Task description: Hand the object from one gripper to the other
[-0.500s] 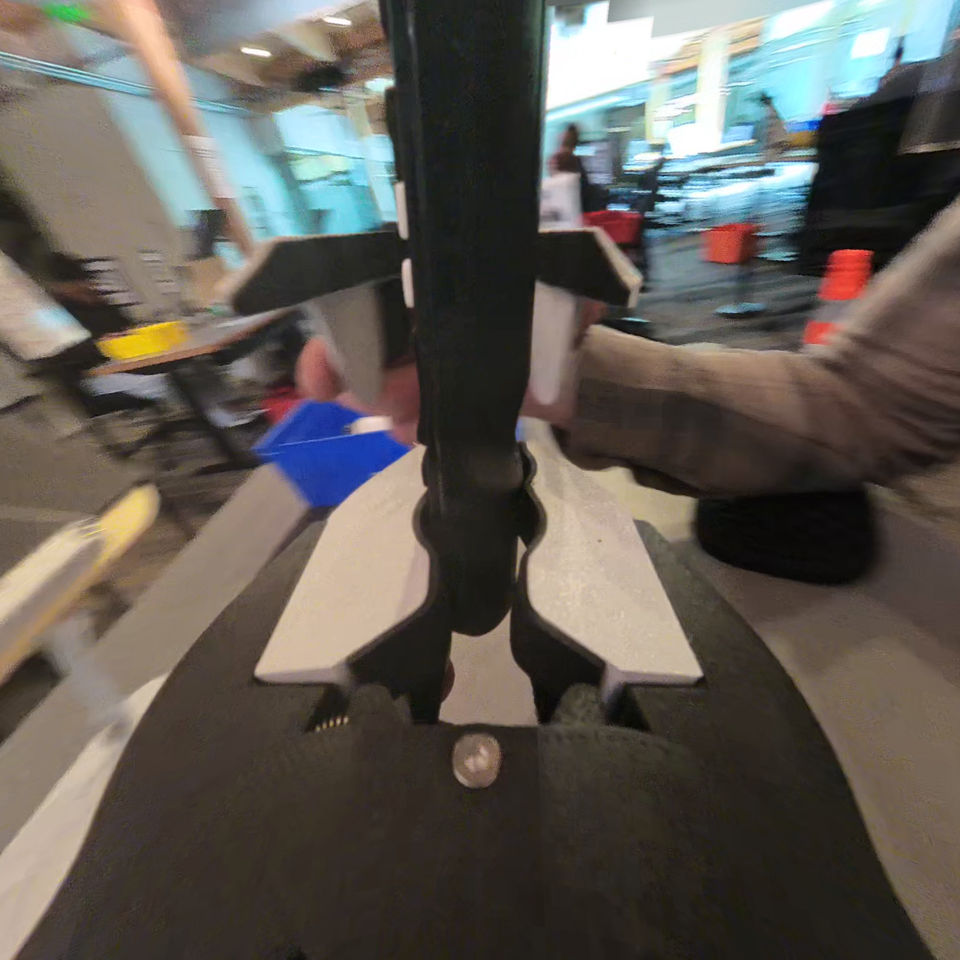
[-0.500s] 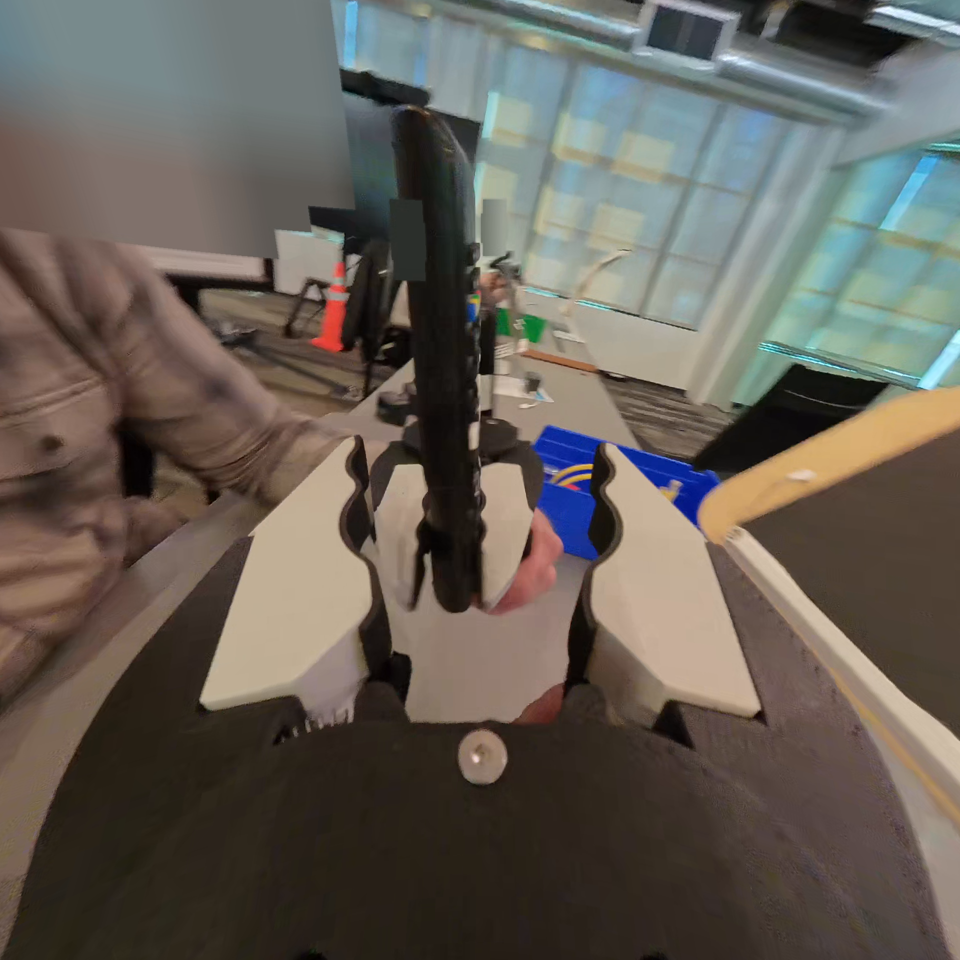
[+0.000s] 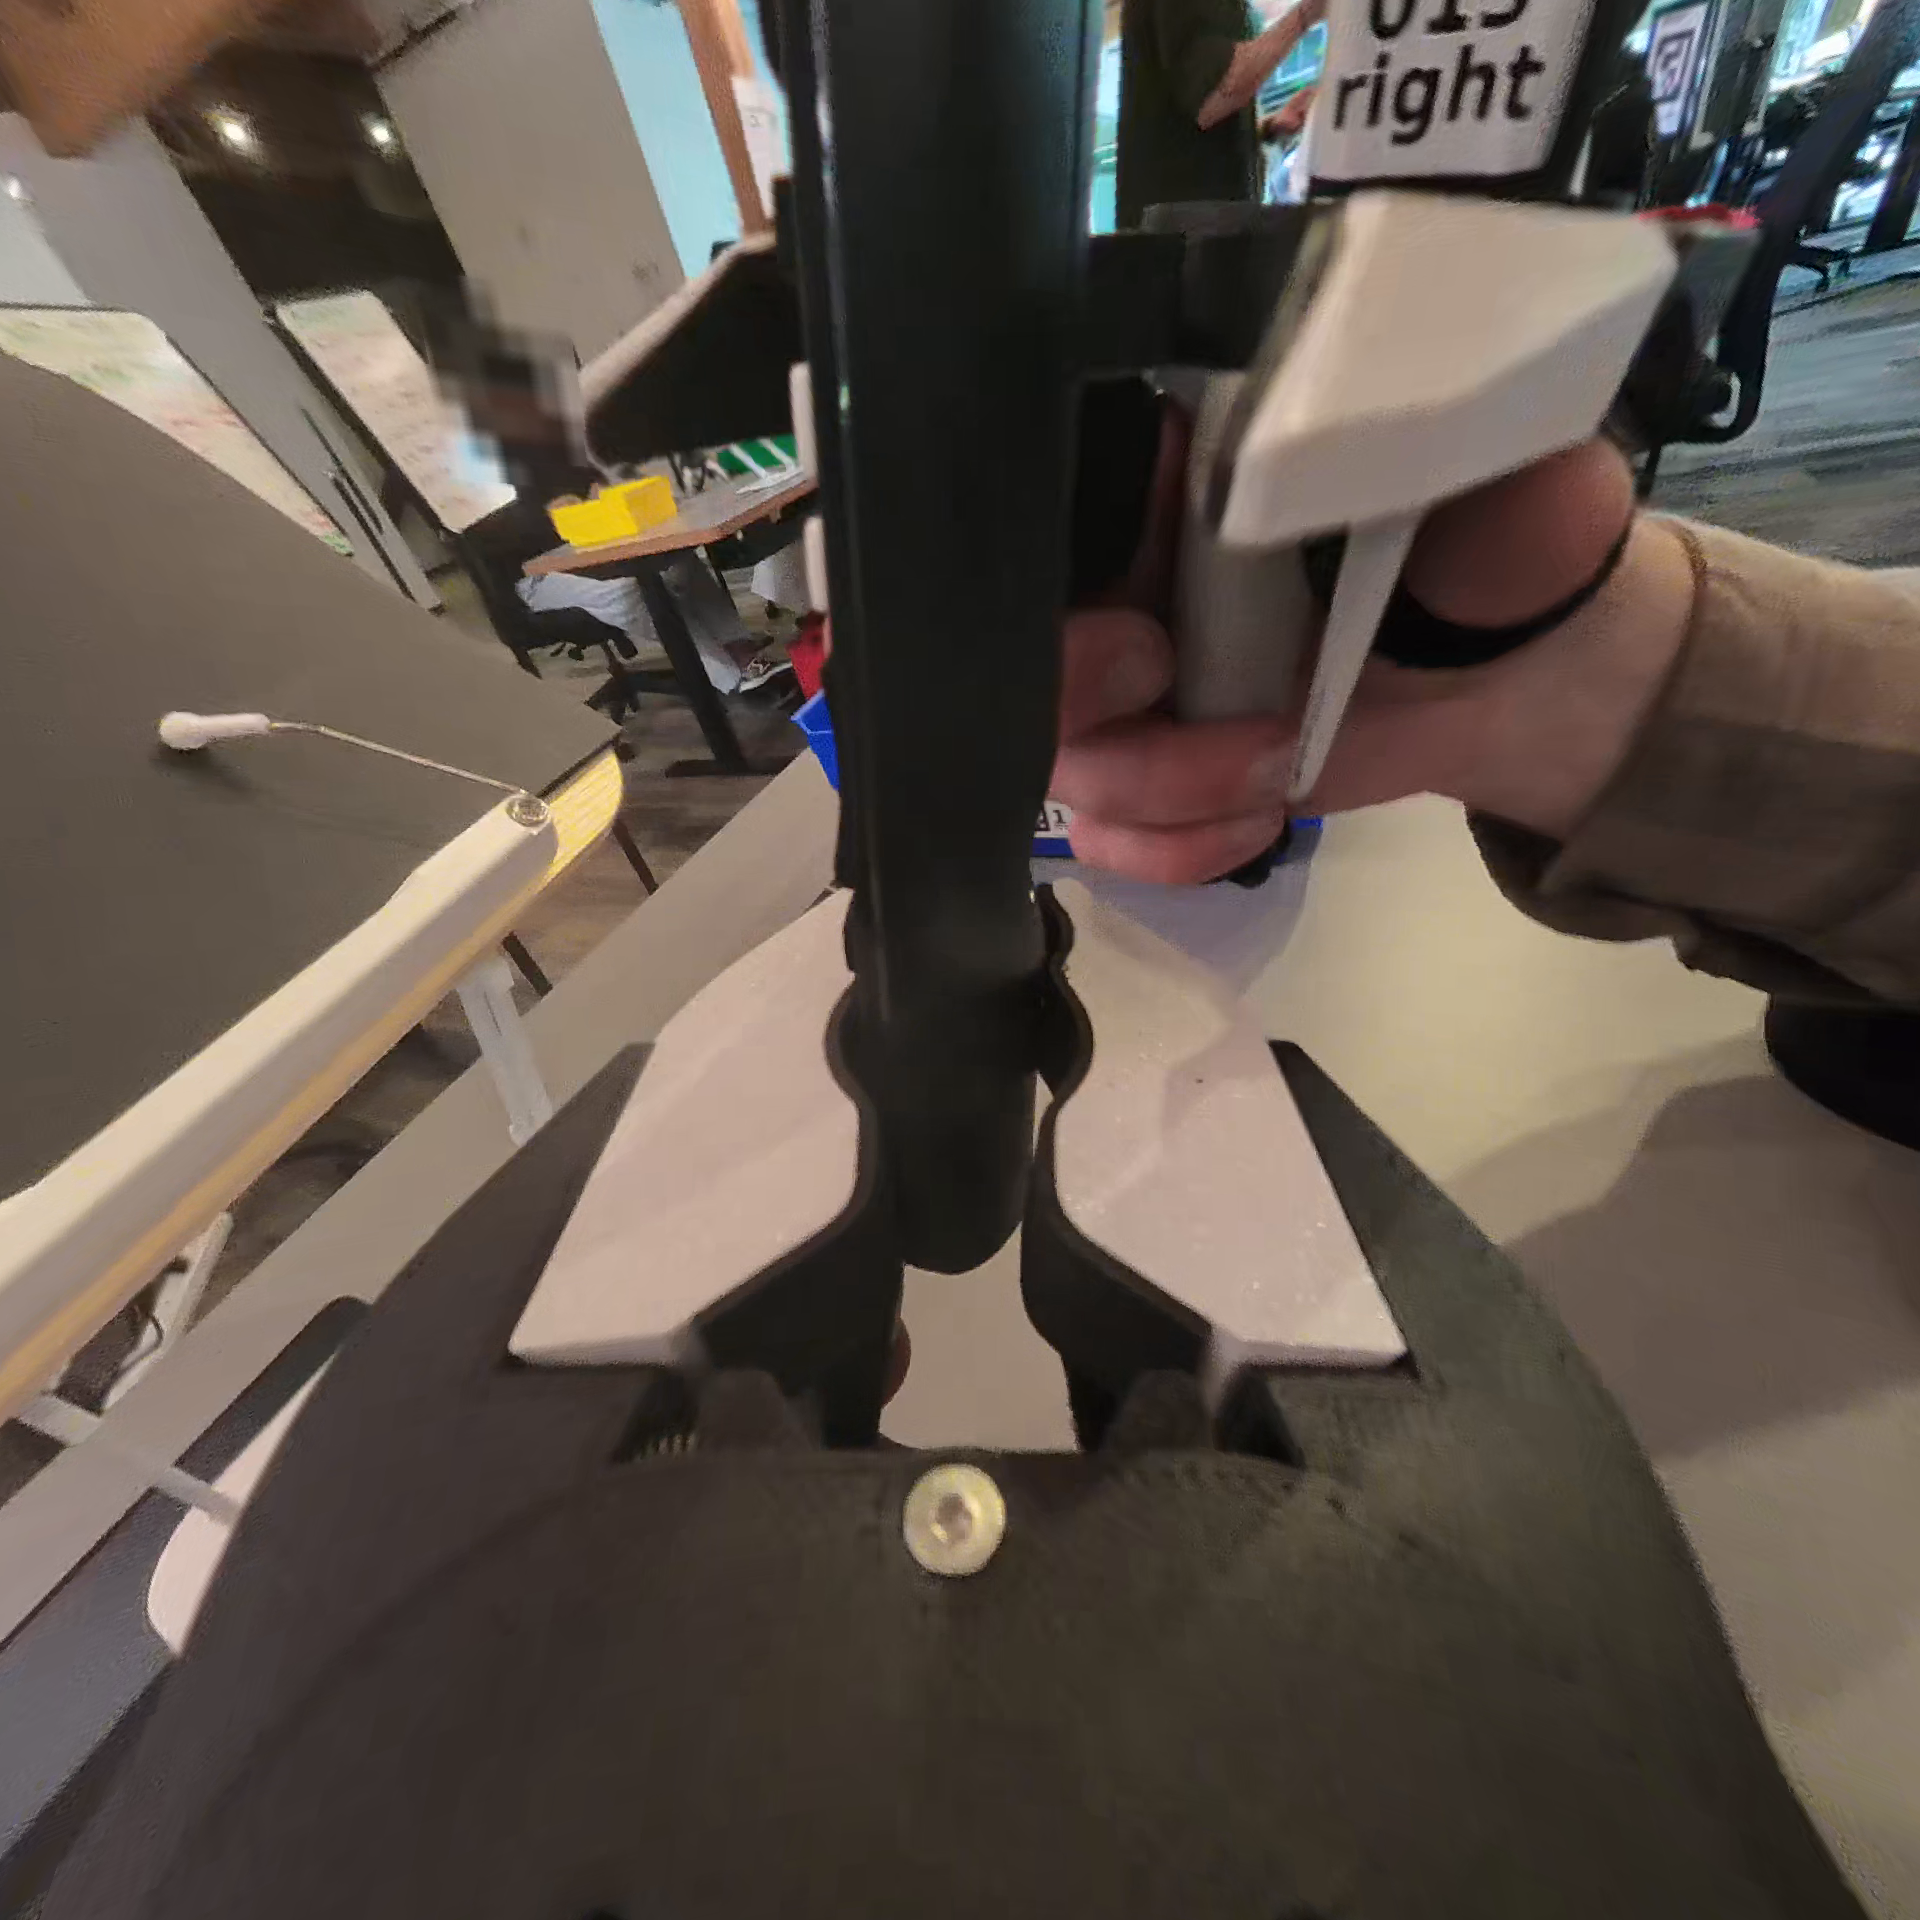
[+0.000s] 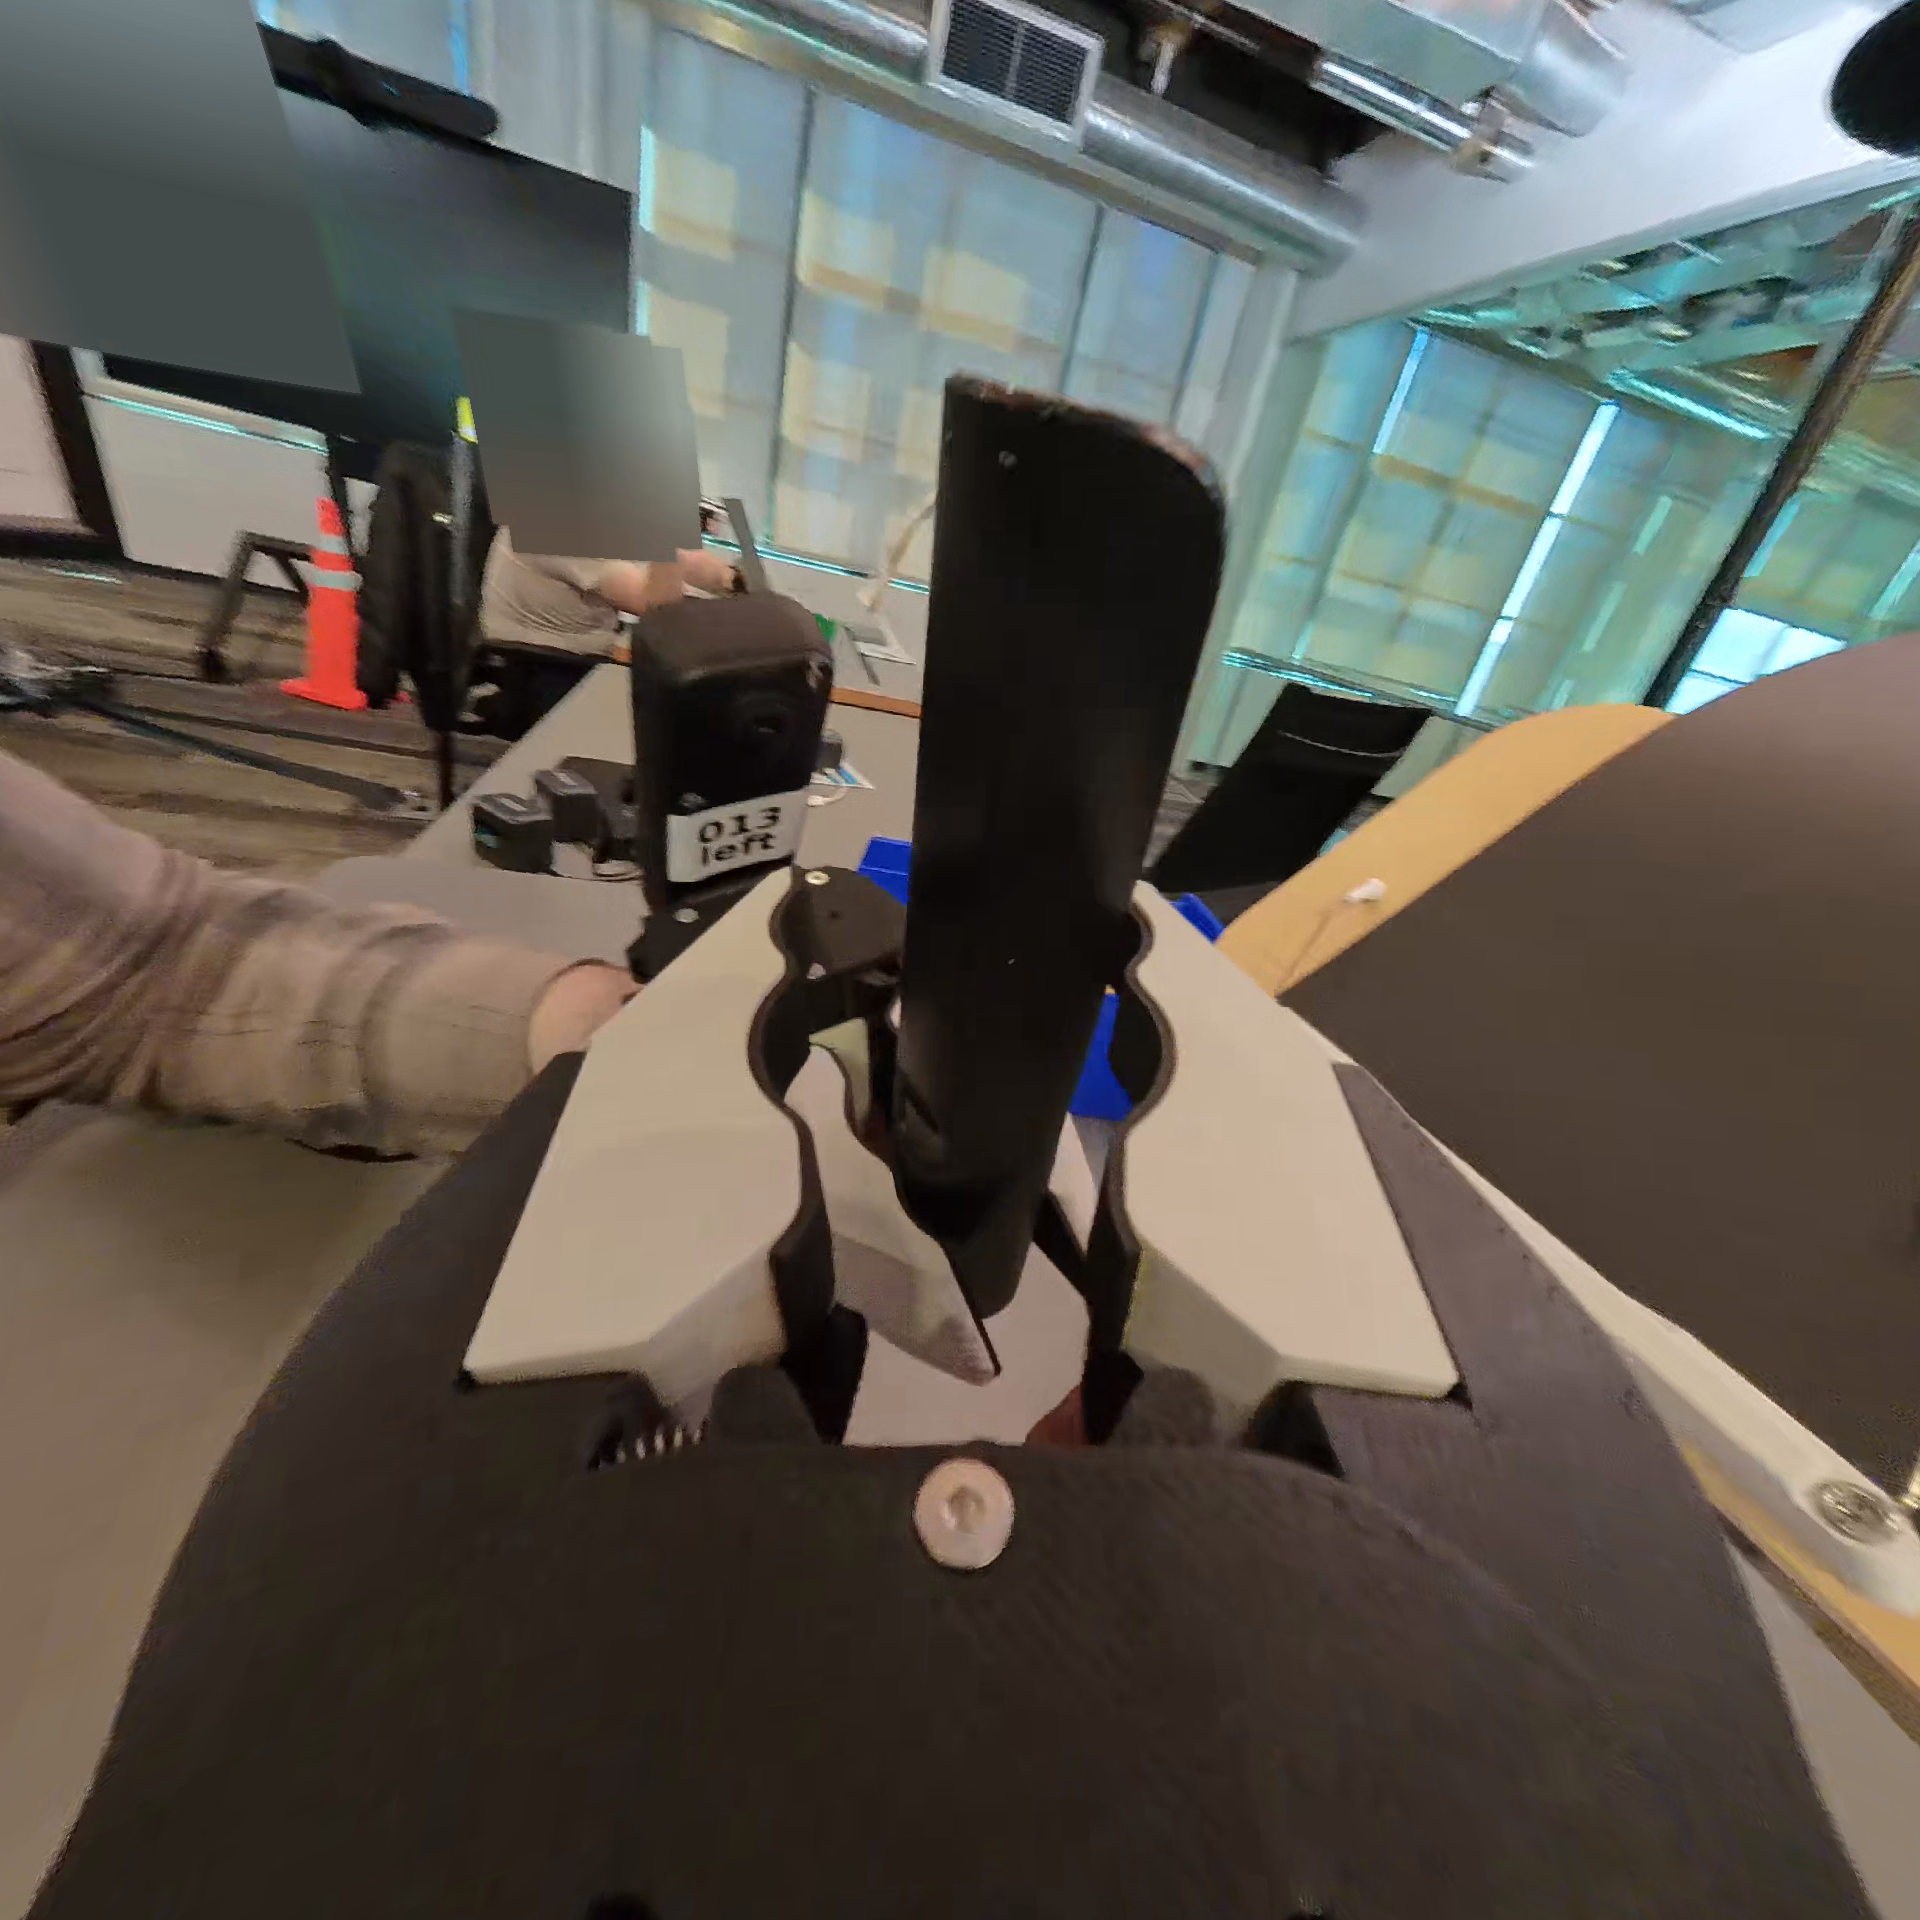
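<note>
A long black flat bar (image 3: pixel 945 540) stands upright. My left gripper (image 3: pixel 945 914) is shut on its lower end. In the right wrist view the bar (image 4: pixel 1049 790) rises between the fingers of my right gripper (image 4: pixel 956 935), which is open around it. The bar lies close to the right-hand finger, and a gap shows on the left-hand side. The left gripper's white fingers (image 4: pixel 914 1320) hold the bar's bottom end there. In the left wrist view the right gripper's white finger (image 3: pixel 1455 343) sits right of the bar, and a hand (image 3: pixel 1195 790) grips its handle.
Both grippers are over a grey table (image 3: pixel 1558 1143). A blue bin (image 4: pixel 1101 1060) sits just behind them. A black-topped board with a white edge (image 3: pixel 208 727) stands close by, on the right in the right wrist view (image 4: pixel 1662 935). Farther off are a yellow box (image 3: pixel 613 509) and an orange cone (image 4: pixel 330 613). Some 9 centimetres of space lies between my two pairs of fingers.
The right gripper's fingers have narrowed around the bar. The bar now shows its broad face in the right wrist view. The left gripper keeps its hold; both views have swung round.
</note>
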Demonstrator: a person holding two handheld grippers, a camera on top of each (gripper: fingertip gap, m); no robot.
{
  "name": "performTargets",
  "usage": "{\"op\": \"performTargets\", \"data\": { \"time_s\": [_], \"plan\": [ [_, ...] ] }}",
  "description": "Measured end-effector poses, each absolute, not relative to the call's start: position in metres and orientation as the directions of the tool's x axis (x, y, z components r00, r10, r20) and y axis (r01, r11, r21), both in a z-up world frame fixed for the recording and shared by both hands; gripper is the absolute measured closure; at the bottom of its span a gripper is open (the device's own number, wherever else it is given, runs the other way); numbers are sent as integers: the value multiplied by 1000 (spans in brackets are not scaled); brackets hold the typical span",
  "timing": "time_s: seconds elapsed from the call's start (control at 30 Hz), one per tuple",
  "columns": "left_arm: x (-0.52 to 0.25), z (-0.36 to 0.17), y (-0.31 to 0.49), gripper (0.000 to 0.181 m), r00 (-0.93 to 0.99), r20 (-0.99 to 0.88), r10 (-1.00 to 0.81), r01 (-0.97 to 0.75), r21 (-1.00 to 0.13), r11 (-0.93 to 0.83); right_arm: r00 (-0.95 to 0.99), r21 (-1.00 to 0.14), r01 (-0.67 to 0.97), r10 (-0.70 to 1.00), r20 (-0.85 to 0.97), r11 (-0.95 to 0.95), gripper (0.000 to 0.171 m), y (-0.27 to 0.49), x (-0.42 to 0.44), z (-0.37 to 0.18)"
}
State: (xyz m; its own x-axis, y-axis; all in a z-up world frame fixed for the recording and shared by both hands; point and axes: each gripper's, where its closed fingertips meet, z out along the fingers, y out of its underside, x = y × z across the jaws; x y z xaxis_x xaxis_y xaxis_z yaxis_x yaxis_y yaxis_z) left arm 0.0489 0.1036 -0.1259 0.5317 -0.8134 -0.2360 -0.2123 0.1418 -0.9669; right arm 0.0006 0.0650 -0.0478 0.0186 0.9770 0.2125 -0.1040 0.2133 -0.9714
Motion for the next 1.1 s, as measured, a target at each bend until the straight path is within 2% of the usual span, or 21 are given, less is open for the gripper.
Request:
{"op": "performTargets", "data": {
  "time_s": [0.07,0.1,0.13,0.47,0.5,0.6,0.67,0.8,0.93,1.0,1.1],
  "plan": [
    [54,-128,94,156,466,-220,-857,-194,-970,144,-36,-975,-115,980,198,193,123,60,6,-47],
    [56,-129,92,156,451,-209,-868,-192,-972,134,-33,-972,-124,978,205,199,136,61,9,-46],
    [58,-130,89,156,432,-209,-877,-199,-971,134,-46,-971,-127,976,211,204,143,60,11,-46],
    [71,-132,56,152,232,-164,-959,-181,-976,123,-256,-972,-162,944,210,172,150,27,21,-46],
    [71,-130,49,149,192,-148,-970,-169,-979,116,-284,-970,-171,934,215,171,150,22,23,-45],
    [69,-122,24,118,35,-59,-998,-137,-989,54,-393,-970,-173,891,227,171,150,2,31,-47],
    [64,-116,3,108,-100,22,-995,-112,-994,-11,-484,-975,-159,848,215,156,150,-13,36,-53],
    [65,-112,-27,112,-293,104,-950,-66,-994,-88,-655,-982,-138,733,186,126,150,-46,43,-65],
    [81,-139,-52,116,-405,138,-904,-166,-983,-75,-723,-984,-129,668,176,120,150,-65,40,-71],
    [84,-142,-64,125,-463,131,-877,-156,-986,-65,-745,-986,-118,646,165,116,150,-70,41,-73],
    [88,-139,-67,126,-471,99,-876,-119,-992,-48,-756,-987,-125,634,159,99,149,-72,43,-71]
  ]
}}
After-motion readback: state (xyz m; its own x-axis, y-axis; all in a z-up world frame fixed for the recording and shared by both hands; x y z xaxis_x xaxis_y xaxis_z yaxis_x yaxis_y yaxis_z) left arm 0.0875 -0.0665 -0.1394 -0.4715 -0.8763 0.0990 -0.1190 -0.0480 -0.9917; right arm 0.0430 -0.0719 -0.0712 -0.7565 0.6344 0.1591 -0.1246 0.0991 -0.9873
